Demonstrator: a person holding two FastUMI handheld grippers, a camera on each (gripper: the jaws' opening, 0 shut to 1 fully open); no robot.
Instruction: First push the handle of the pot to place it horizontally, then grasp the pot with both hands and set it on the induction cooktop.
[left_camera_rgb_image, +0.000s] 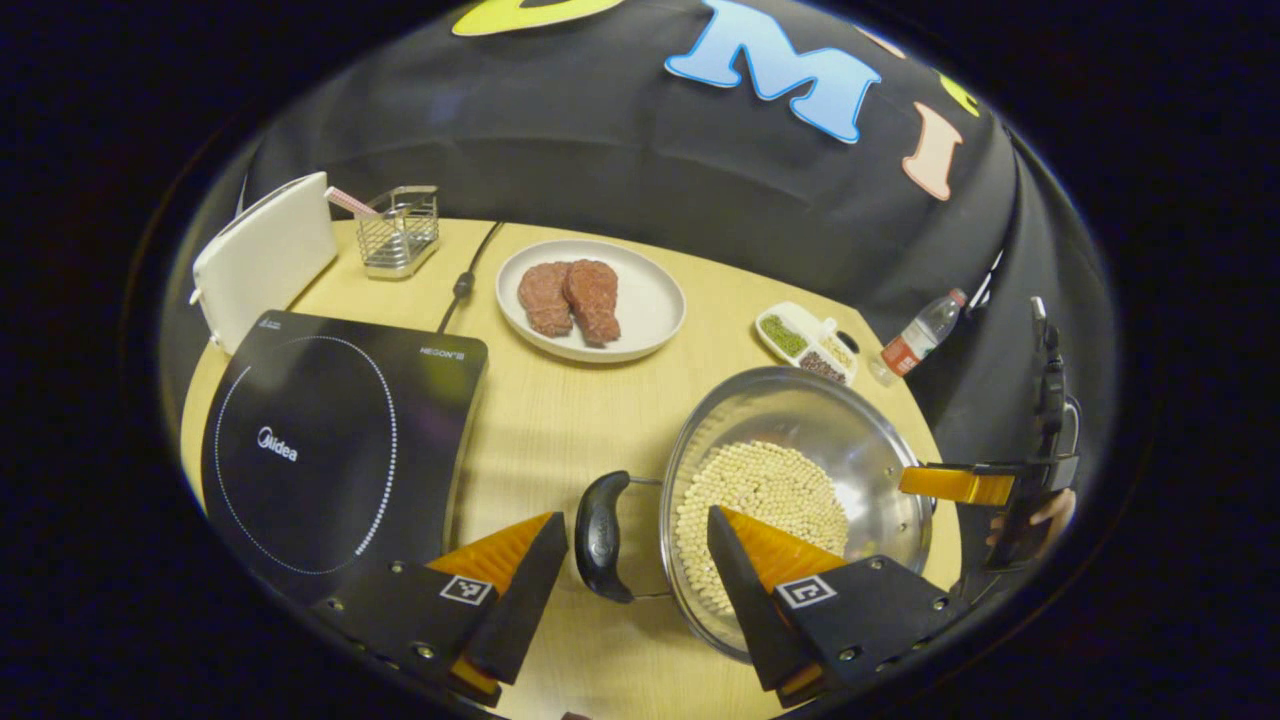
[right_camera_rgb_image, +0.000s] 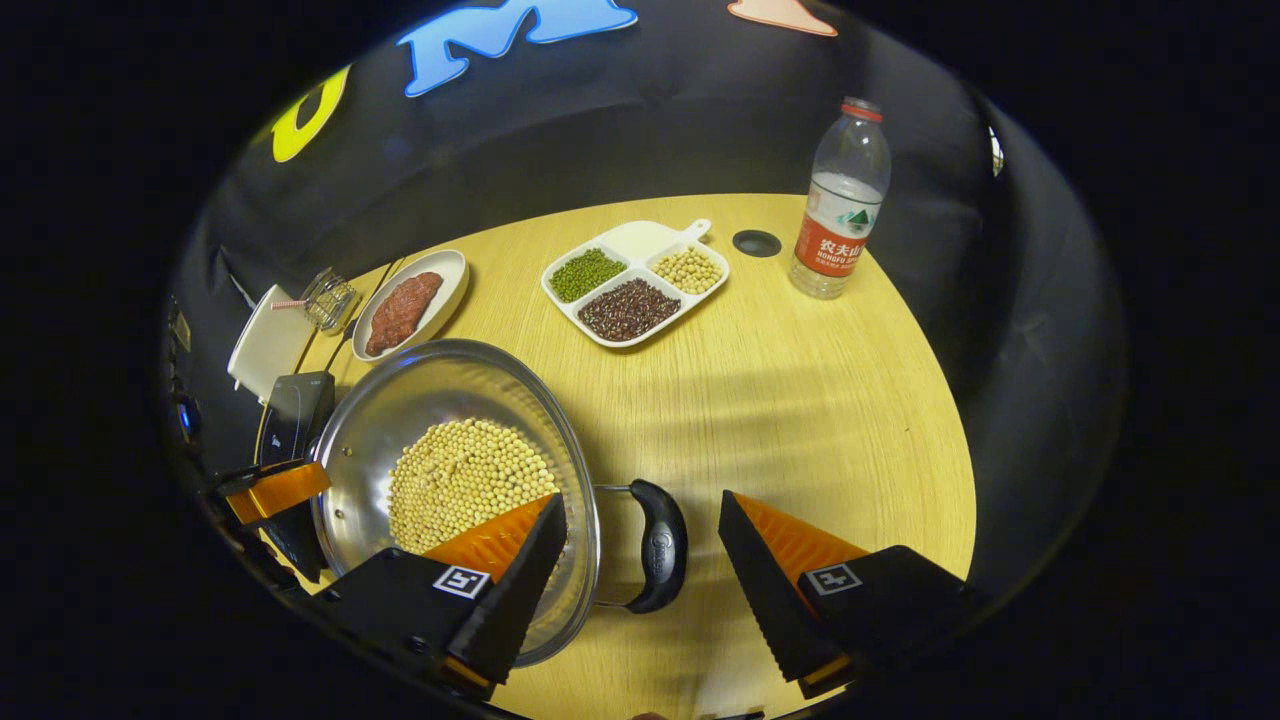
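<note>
A steel pot (left_camera_rgb_image: 800, 415) holding soybeans (left_camera_rgb_image: 765, 495) stands on the wooden table, right of the black induction cooktop (left_camera_rgb_image: 330, 450). Its two black side handles stick out level. My left gripper (left_camera_rgb_image: 635, 520) is open, its fingers straddling the left handle (left_camera_rgb_image: 603, 535) without pressing it. My right gripper (right_camera_rgb_image: 640, 502) is open around the right handle (right_camera_rgb_image: 662, 545), one finger over the pot (right_camera_rgb_image: 440, 390) rim. One of the right gripper's fingers (left_camera_rgb_image: 955, 485) shows at the pot's far rim, and one of the left gripper's fingers (right_camera_rgb_image: 275, 490) shows beside the cooktop (right_camera_rgb_image: 295, 405).
A white plate with two pieces of meat (left_camera_rgb_image: 590, 300) lies behind the cooktop's cord. A wire basket (left_camera_rgb_image: 400, 232) and white board (left_camera_rgb_image: 265, 255) stand at the back left. A divided bean dish (right_camera_rgb_image: 635, 282) and water bottle (right_camera_rgb_image: 840, 200) sit at the back right.
</note>
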